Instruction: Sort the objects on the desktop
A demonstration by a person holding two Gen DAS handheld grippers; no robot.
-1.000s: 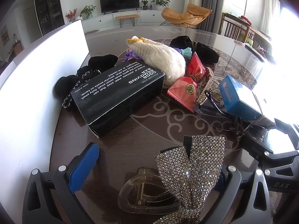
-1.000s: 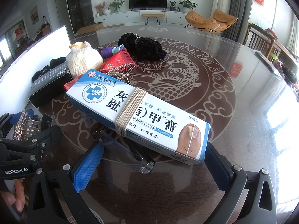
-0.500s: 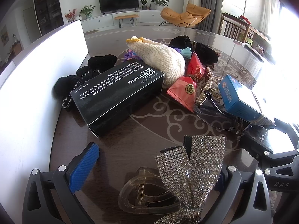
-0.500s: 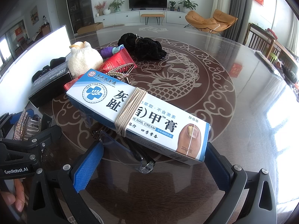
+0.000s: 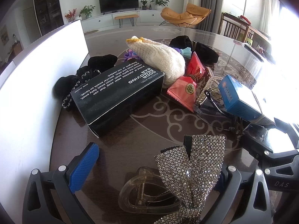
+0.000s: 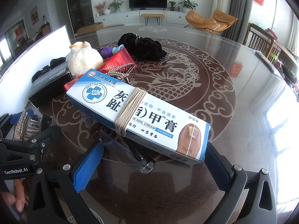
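A rhinestone bow hair claw (image 5: 188, 169) with a clear plastic clip lies on the dark table between the fingers of my left gripper (image 5: 155, 160). It is close to the right finger and well apart from the left blue pad (image 5: 84, 166); that gripper is open. My right gripper (image 6: 154, 149) is open around the near end of a blue-and-white nail cream box (image 6: 138, 115) bound with a tan elastic. The box rests on clear glasses (image 6: 129, 155), and its end sits by the right finger. The left gripper (image 6: 20, 149) shows at the far left of the right wrist view.
A black soap box (image 5: 117, 93), a cream knitted pouch (image 5: 160, 61), red packets (image 5: 185, 91), a pearl hair clip (image 5: 207, 87) and black scrunchies (image 5: 89, 71) crowd the table's middle. A white panel (image 5: 37, 74) stands along the left. A hand (image 6: 13, 196) shows at the lower left.
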